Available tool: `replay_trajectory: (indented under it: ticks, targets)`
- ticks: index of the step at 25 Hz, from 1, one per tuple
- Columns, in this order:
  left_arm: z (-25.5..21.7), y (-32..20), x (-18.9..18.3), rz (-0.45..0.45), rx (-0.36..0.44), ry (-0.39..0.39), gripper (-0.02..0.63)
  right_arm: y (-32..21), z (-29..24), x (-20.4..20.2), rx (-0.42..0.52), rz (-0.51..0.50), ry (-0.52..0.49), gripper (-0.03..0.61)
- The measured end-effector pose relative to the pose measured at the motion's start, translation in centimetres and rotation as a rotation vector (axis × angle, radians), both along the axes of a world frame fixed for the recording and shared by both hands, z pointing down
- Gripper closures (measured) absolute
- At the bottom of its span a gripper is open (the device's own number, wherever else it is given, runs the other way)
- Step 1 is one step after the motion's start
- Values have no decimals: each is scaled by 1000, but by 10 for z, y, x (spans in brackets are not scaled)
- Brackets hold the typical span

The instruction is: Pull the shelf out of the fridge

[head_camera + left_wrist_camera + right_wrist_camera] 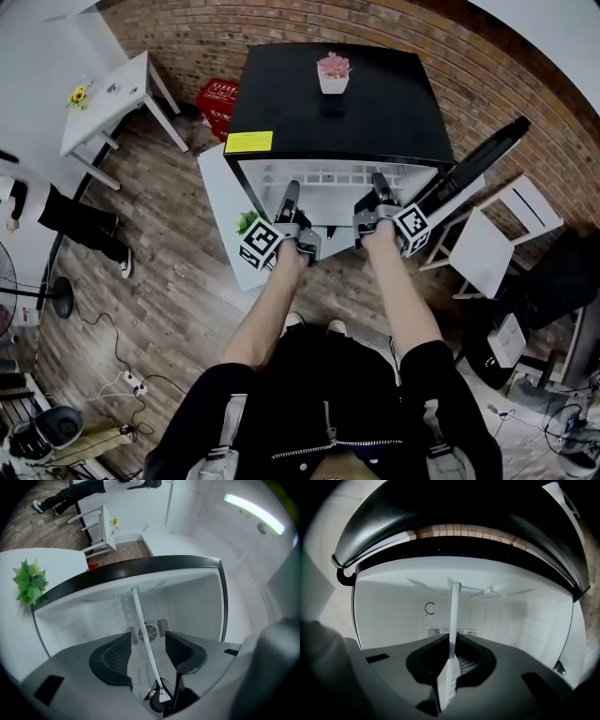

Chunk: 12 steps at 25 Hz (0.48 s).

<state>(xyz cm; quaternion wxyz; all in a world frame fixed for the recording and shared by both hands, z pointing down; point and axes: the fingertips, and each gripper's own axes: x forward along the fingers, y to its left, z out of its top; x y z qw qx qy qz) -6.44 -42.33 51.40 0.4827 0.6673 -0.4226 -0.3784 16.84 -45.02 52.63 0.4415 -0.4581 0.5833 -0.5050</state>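
Shelf (453, 616) sits inside the fridge (337, 112), its front edge at the fridge's open front. My right gripper (452, 660) lies on its side so its jaws pinch that thin edge flat. My left gripper (147, 651) straddles the same edge with jaws spread and not pressing; I judge it should clamp first so the pull runs even and the shelf doesn't skew in the fridge.

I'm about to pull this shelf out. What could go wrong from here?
1. Only the right gripper is clamped on the shelf. The left gripper has its jaws apart around the shelf's edge. Pulling now would likely skew the shelf and jam it in the fridge.
2. A hard tug might rock the fridge and tip the potted plant on top.
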Motion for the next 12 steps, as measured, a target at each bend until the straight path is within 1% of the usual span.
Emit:
replay_trajectory:
  ticks: [6, 9, 12]
  targets:
    - [2, -14, 1, -13, -19, 39, 412, 9, 1, 0, -2, -22, 7, 560]
    - [4, -19, 0, -18, -27, 56, 433, 12, 0, -1, 5, -26, 1, 560]
    - [2, -20, -1, -22, -29, 89, 459, 18, 2, -2, 3, -32, 6, 560]
